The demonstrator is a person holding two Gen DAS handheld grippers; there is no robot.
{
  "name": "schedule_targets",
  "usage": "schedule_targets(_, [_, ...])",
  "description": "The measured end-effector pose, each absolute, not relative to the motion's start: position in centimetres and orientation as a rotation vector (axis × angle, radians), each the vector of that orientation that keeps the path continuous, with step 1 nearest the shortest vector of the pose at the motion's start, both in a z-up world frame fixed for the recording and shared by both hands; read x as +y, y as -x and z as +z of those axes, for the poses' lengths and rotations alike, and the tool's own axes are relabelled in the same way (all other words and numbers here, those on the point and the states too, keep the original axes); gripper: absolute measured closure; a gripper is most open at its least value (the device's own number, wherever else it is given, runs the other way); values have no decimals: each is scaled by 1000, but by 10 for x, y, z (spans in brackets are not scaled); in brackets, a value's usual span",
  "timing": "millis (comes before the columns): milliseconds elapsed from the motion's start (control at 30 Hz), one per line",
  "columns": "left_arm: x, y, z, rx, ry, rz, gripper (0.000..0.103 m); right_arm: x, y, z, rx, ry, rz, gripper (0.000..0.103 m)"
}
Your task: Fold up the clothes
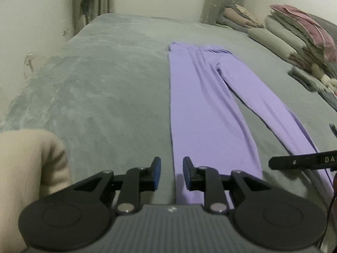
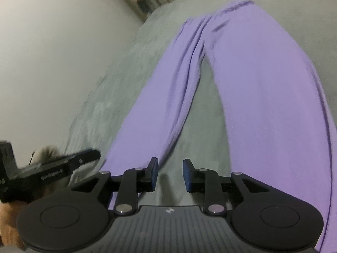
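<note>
1. left wrist view: purple pants (image 1: 200,97) lie flat on the grey bed (image 1: 105,80), waistband far, legs spread in a narrow v toward the camera. risk first: that thin, smooth fabric could slip from a shallow pinch, or a bite could catch one layer only and leave the leg twisted. the left gripper (image 1: 172,172) hangs over the left hem's outer edge, jaws parted with a moderate gap, holding nothing; whether its fingers touch the cloth, i cannot tell. folded piles (image 1: 294,33) sit at the far right, and a cream sleeve (image 1: 31,168) shows at the near left.

2. right wrist view: blurry here. the right gripper (image 2: 170,175) sits over bare bed between the two legs, so closing there would grab bedding, not pants. jaws apart, empty.
</note>
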State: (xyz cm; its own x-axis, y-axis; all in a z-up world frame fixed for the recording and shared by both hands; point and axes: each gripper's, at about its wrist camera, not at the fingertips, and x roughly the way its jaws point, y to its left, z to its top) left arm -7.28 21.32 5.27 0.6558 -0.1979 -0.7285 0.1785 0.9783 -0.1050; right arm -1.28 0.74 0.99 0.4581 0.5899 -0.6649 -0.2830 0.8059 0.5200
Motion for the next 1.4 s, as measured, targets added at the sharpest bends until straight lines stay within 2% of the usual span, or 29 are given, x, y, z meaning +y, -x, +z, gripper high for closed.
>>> schedule_targets(233, [201,98,42,851,-64,-267,83,39,50,10,1024,-271,724,75])
schedule_targets(333, [195,102,37,853,-121,-249,86,48,58,7,1014,-253,738,74])
schedule_targets(400, [191,104,36,846,-149,-234,95,50,57,4,1014,-288,739,74])
schedule_targets(467, [186,106,35,839,-189,-216,98,51,61,1,1005,-311,743,73])
schedule_targets(500, [184,107,34,834,-217,-205,99,51,62,2,1004,-306,742,78])
schedule_targets(533, [182,108,33,829,-243,-198,99,51,64,2,1002,-301,740,96])
schedule_targets(567, [181,108,32,827,-255,-195,99,51,65,3,1000,-296,739,99])
schedule_targets(967, [181,111,32,823,-287,-177,98,50,77,1,995,-255,744,99])
schedule_targets(1067, [178,114,34,807,-310,-163,94,40,79,11,973,-248,741,88])
schedule_targets(1133, [182,116,41,784,-297,-148,93,27,83,21,939,-237,735,74])
schedule_targets(1233, [188,121,57,738,-243,-138,93,-5,85,36,879,-223,667,68])
schedule_targets(1400, [165,139,77,690,-170,-239,92,-58,96,48,814,-144,534,67])
